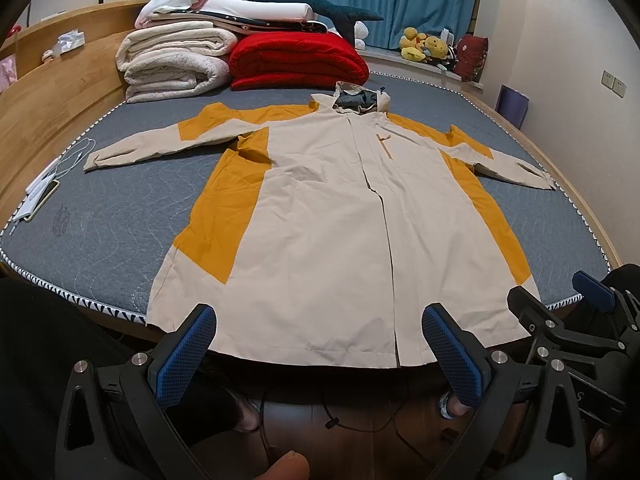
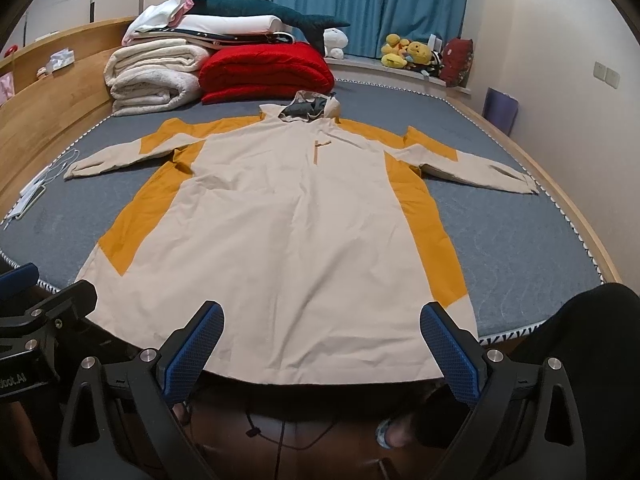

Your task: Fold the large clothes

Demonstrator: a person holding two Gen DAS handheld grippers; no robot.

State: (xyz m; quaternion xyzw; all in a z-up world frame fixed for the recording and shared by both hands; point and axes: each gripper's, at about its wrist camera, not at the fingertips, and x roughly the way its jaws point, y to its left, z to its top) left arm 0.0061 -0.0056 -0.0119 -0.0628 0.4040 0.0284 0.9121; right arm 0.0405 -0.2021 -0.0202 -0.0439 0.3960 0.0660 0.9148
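A long cream and mustard hooded jacket (image 1: 320, 220) (image 2: 288, 232) lies face up and spread flat on the grey mattress (image 1: 112, 224), sleeves stretched out to both sides, hood at the far end. Its hem hangs slightly over the near edge of the bed. My left gripper (image 1: 319, 322) hovers open just above and before the hem, with nothing between its blue pads. My right gripper (image 2: 322, 318) is likewise open over the hem. The right gripper's body also shows at the lower right of the left wrist view.
Folded cream blankets (image 1: 172, 60), a red blanket (image 1: 300, 60) and a pile of bedding sit at the far end. A phone with a cable (image 1: 42, 196) lies at the left mattress edge. Plush toys (image 1: 428, 46) line the windowsill. A wooden bed frame (image 1: 52, 92) runs along the left; feet and a cord lie on the floor below.
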